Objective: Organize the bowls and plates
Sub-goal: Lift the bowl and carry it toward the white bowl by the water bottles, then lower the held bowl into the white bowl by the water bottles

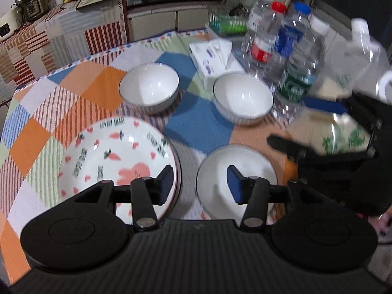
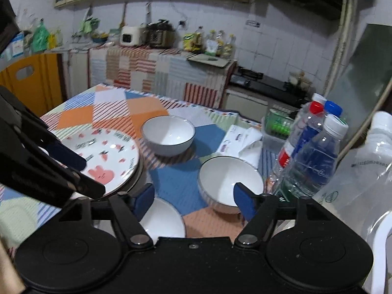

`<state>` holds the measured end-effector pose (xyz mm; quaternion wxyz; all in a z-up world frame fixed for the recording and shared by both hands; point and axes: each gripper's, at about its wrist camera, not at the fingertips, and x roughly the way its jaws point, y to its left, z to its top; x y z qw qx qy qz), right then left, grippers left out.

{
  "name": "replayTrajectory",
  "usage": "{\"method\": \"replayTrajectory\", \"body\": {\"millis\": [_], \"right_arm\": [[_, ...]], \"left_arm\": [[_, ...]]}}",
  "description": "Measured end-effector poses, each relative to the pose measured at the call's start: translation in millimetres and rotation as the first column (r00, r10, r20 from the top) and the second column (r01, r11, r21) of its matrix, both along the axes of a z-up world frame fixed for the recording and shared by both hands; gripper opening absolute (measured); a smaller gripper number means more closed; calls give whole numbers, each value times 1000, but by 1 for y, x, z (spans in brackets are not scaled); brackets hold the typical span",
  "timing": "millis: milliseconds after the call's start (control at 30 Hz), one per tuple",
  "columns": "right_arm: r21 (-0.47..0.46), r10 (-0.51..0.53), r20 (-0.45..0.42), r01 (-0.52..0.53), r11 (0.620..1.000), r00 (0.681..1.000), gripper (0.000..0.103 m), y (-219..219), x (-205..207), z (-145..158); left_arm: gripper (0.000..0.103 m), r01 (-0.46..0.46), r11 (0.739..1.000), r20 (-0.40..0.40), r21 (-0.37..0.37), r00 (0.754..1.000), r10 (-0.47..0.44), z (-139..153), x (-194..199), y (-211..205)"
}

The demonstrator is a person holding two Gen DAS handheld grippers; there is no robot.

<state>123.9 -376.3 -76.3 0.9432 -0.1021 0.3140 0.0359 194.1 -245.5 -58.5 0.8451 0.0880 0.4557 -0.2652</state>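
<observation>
Nearest, in the left wrist view, the left gripper point(image 1: 199, 182) is seen w/ jaws partly apart and nothing between the blue pads; below the gap lie the edge of the patterned plate point(image 1: 117, 161) and the small white plate point(image 1: 236, 169). The patterned plate (pink rabbit, carrots, hearts) is set on the left of the tablecloth point(image 1: 41, 112), apparently atop a darker dish whose rim shows at its right edge. The small white plate is placed just beside it to the right, not touching.

In the right wrist view, the right gripper point(image 2: 193, 202) is held w/ jaws wide and empty; the small white plate point(image 2: 163, 223) is seen under its left pad, and the near bowl point(image 2: 230, 183) behind its right pad, contact not visible. In the left view the right gripper is seen blurred at the right edge.

Farther back, two white bowls are stood upright and apart: the near bowl point(image 1: 243, 98) at right, the far bowl point(image 1: 149, 87) at left. Behind the near bowl a tissue pack point(image 1: 210, 57) is laid; to its right, clear water bottles point(image 1: 291, 56) are grouped close together.

Beyond the table, a striped counter point(image 2: 156, 69) w/ a rice cooker point(image 2: 129, 38) is seen vs. the tiled wall.
</observation>
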Motion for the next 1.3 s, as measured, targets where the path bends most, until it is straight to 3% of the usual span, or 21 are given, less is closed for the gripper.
{"method": "replayTrajectory", "body": {"millis": [267,333,400,533,700,900,1000,1167,1200,1300], "right_arm": [[170,-123,-27,126,977,992,76,-16,17,-29],[241,-151,-62,161,957,987,79,-20,25,-38],[319,-186,-107,211,924,977,88,-26,33,-46],[424,-238,-183,295,856,954,88,-32,52,-60],[352,-288,-203,344,870,936,88,-23,79,-77],[351,-343,-291,433,830,893,88,-40,105,-97],[332,-350,-315,448,830,882,88,-43,114,-107],[293,-373,-321,466,835,871,88,-49,128,-119],[282,-370,-314,458,843,874,88,-51,130,-120],[257,-364,-293,439,861,884,88,-56,134,-121]], "left_arm": [[50,-24,994,-1,-110,1000,24,-9,49,-21],[50,-14,993,-7,-120,1000,13,-15,60,-30],[50,5,991,-18,-133,1000,-7,-21,73,-39],[50,13,985,-73,-170,997,-25,-35,98,-55],[48,-3,988,-147,-153,989,-19,-60,126,-74],[37,-24,989,-189,-145,982,-4,-86,144,-85],[33,-14,988,-198,-157,980,-17,-94,146,-89],[21,-38,983,-204,-182,979,0,-102,145,-93],[13,-39,982,-211,-187,977,-2,-101,145,-94],[11,-38,983,-222,-181,975,-4,-99,144,-96]]}}
